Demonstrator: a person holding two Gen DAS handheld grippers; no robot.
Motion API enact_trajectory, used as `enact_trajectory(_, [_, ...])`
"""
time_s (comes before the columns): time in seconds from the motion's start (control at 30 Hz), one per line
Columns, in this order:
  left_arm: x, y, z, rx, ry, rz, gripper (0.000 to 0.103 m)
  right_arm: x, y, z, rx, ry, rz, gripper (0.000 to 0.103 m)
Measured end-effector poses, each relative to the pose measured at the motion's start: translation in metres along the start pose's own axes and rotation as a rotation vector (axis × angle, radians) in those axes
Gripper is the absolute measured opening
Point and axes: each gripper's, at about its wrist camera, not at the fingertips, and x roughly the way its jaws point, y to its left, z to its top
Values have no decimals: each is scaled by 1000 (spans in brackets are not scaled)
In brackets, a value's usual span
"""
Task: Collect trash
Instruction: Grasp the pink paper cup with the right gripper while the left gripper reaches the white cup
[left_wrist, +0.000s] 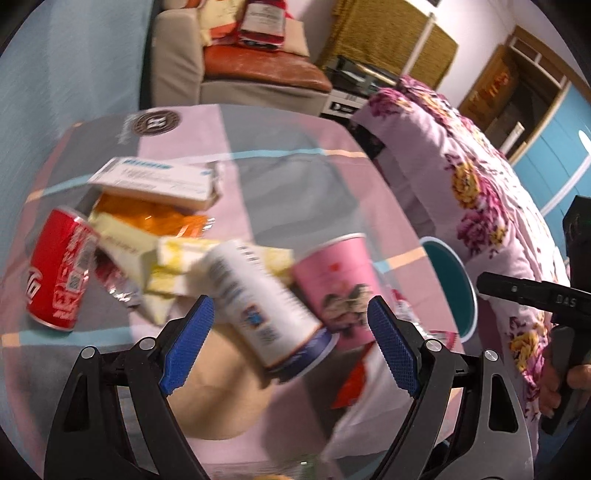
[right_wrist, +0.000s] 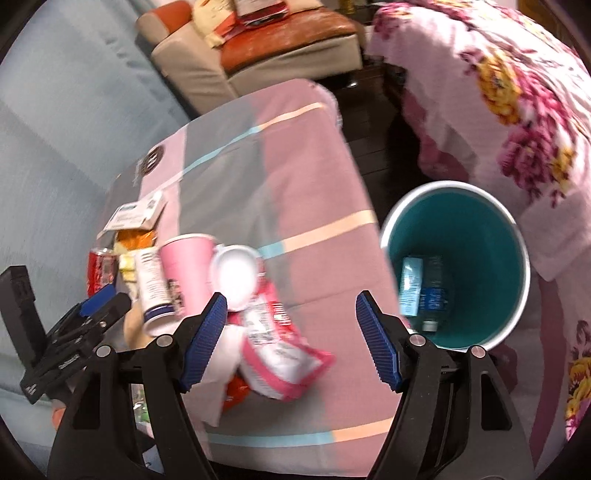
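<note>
Trash lies piled on a pink and grey cloth-covered table (left_wrist: 280, 173). A white can (left_wrist: 258, 302) lies tilted between the open fingers of my left gripper (left_wrist: 291, 321), untouched by the pads. Beside it stand a pink paper cup (left_wrist: 336, 284) and a red soda can (left_wrist: 59, 269), with yellow wrappers (left_wrist: 177, 266) and a white box (left_wrist: 159, 177) behind. My right gripper (right_wrist: 291, 328) hangs open and empty over the table (right_wrist: 303, 177). A pink snack bag (right_wrist: 280, 350) and a white lid (right_wrist: 236, 277) lie to its left. A teal bin (right_wrist: 458, 266) to its right holds a box and a bottle.
A floral quilt (right_wrist: 498, 92) is heaped to the right of the bin. A beige sofa with an orange cushion (left_wrist: 258, 70) stands beyond the table. Dark floor shows between table and quilt. A hand (left_wrist: 576, 380) holds the right gripper's handle.
</note>
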Motion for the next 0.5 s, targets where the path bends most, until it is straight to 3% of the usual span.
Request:
enact_trajectory(0.17, [0,24,-3,-16,2,16,86,21,35,4,-53,57,37,67])
enact_trajectory(0.27, [0,40,-2,-45,-3,16,86,37,54,6,-90,94,49,53])
enact_trajectory(0.5, [1,63,-4,-69,-3,11,86,67,85,17,-154,138,67,53])
